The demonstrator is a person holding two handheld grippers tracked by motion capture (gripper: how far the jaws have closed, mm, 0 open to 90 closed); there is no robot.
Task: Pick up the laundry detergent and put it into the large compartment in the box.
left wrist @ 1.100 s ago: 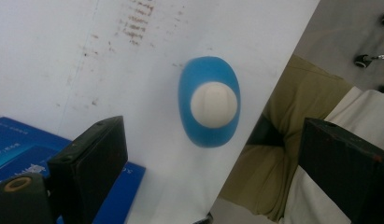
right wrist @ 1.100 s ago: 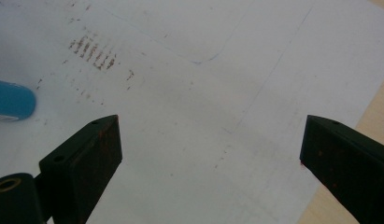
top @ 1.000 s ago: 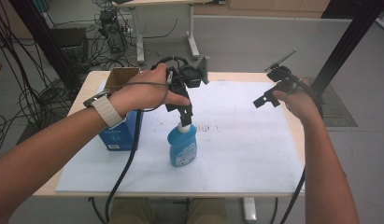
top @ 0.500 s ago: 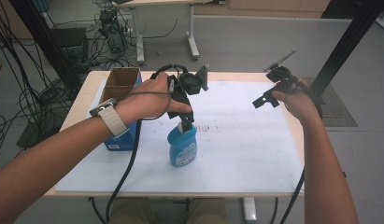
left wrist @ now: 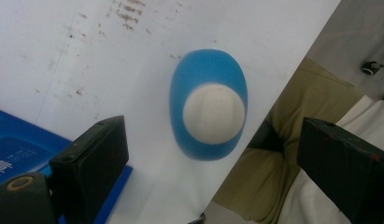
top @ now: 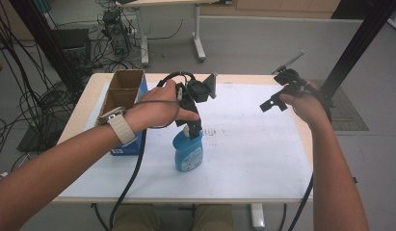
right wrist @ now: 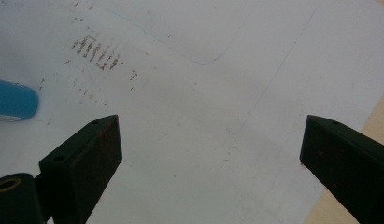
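Over the last second the left gripper [top: 194, 126] had drifted slightly toward the person, keeping directly over the blue bottle [top: 188, 152]; the bottle itself had not shifted. Its fingers [left wrist: 94, 161] were spread wide and released, straddling the white cap [left wrist: 214, 113] from above without touching it. Bottle upright on the white sheet [top: 244, 144] covering the surface, just beside the blue cardboard box [top: 123, 91]. Judgement: a top-down grasp of the cap looked imminent, needing only descent and closure. Right gripper [top: 272, 102] hung well apart over bare sheet, fingers [right wrist: 87, 154] likewise spread, holding nothing.
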